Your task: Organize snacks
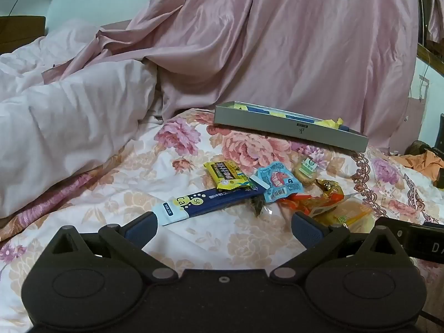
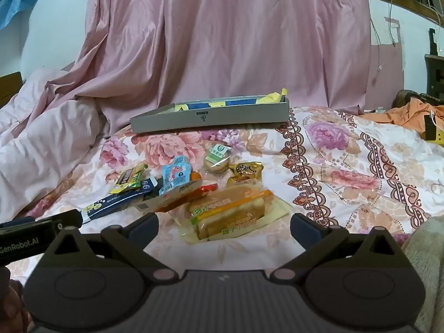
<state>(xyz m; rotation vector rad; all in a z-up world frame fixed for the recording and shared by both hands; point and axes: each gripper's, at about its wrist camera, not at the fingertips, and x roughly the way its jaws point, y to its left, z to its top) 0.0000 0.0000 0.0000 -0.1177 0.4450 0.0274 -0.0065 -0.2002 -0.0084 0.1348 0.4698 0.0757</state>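
Observation:
A pile of snacks lies on the floral bedsheet. It holds a long dark blue packet, a yellow packet, a light blue pouch, a round pastry with a green label, a gold wrapper and a wrapped bread cake. A grey shallow box with blue and yellow packets inside sits behind them. My left gripper is open and empty, just short of the pile. My right gripper is open and empty, just before the bread cake.
A pink curtain hangs behind the box. A rumpled pale quilt lies to the left. Orange clothing lies at the far right. A fluffy beige fabric is at the right gripper's right side.

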